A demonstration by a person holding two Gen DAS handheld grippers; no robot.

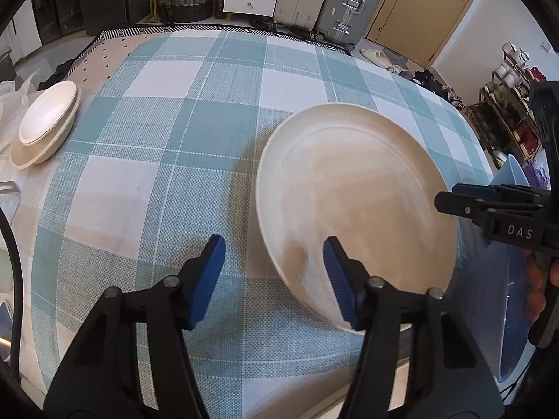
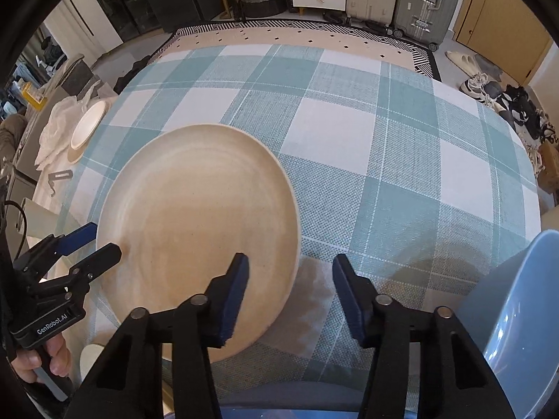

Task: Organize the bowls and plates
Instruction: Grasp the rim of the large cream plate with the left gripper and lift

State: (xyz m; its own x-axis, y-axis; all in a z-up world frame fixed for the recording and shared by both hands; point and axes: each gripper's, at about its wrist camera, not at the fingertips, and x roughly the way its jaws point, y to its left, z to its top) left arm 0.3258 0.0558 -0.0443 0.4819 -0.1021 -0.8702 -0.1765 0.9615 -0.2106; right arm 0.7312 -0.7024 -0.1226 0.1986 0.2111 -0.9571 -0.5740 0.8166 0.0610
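Observation:
A large cream plate (image 1: 356, 202) lies flat on the checked tablecloth near the front edge; it also shows in the right wrist view (image 2: 195, 223). My left gripper (image 1: 274, 258) is open and empty, its right finger over the plate's near-left rim. My right gripper (image 2: 290, 279) is open and empty, straddling the plate's right rim just above it. The right gripper also shows at the plate's right rim in the left wrist view (image 1: 489, 202). A stack of cream bowls (image 1: 45, 122) sits at the table's far left, also seen in the right wrist view (image 2: 87, 125).
A light blue plastic chair (image 2: 517, 321) stands at the table's front right. The teal and white checked cloth (image 1: 195, 139) covers the table. A metal bracket (image 2: 57, 178) lies by the left edge. Suitcases, a drawer unit and a basket stand beyond the table.

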